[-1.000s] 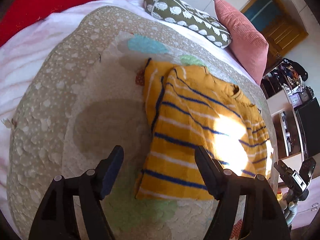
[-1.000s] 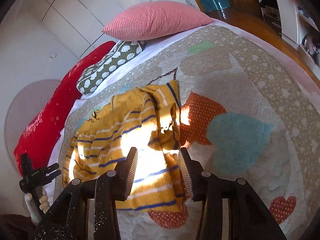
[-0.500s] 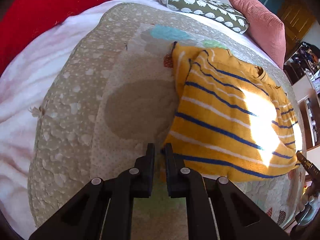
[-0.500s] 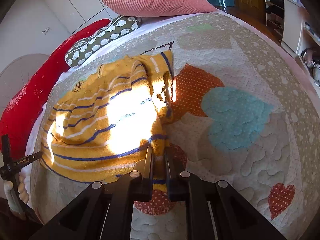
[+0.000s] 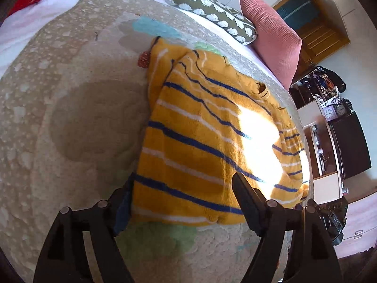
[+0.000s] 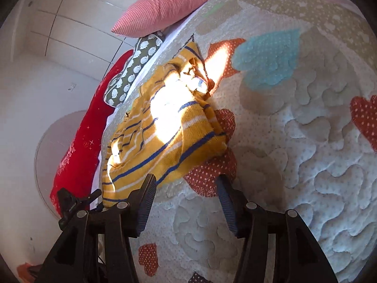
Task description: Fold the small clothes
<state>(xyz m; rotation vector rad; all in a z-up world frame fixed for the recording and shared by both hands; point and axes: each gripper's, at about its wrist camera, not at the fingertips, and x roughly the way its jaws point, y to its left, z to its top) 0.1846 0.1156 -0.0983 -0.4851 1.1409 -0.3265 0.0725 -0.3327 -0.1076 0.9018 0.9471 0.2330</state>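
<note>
Sunlit quilted bed (image 6: 318, 141), pink pillow (image 5: 271, 35)

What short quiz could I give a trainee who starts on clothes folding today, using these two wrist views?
1. True or false: the left claw is clamped on the yellow striped sweater.
2. What lies under the sweater: A quilt, B wooden floor, C tray?
3. Which pillow sits next to the pink pillow?

Key:
1. False; both claws have just been opening, the right claw too, and the pads press on nothing.
2. A
3. The green patterned pillow.
</note>
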